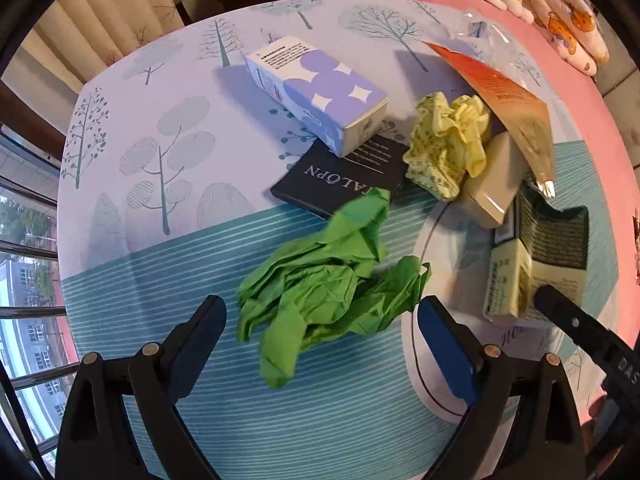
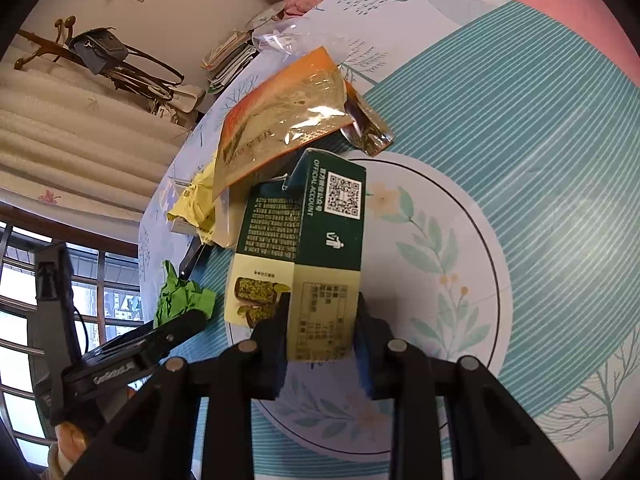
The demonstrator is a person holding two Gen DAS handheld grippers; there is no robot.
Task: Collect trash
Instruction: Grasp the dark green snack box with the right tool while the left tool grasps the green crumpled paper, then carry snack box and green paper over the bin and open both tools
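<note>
Two grippers in play. Right gripper point(image 2: 322, 334) is clamped on the green-and-cream snack carton point(image 2: 304, 256), fingers pressed against both side faces at its cream end; carton's torn-open green end points away from the gripper. Carton sits over the white floral plate point(image 2: 452, 248), on the plate's window-side edge; can't tell if it's resting or lifted.

Left gripper point(image 1: 322, 322) is spread wide with nothing between the fingers, straddling the crumpled green paper point(image 1: 324, 284) but not touching it. Green paper lies on the tablecloth point(image 1: 160, 264) just beside the plate point(image 1: 444, 240).

Rest of the trash, relative to the plate: orange foil pouch point(image 2: 280, 108) leans over the carton's open end at the far rim. Crumpled yellow wrapper point(image 1: 444, 144) and a beige box point(image 1: 496, 180) sit at the far rim, touching each other. Black box point(image 1: 344, 176) lies just beyond the green paper, with the purple-and-white carton point(image 1: 320, 92) resting on its far corner. Clear plastic bag point(image 1: 488, 36) is well beyond the pouch, near the table's far edge.
</note>
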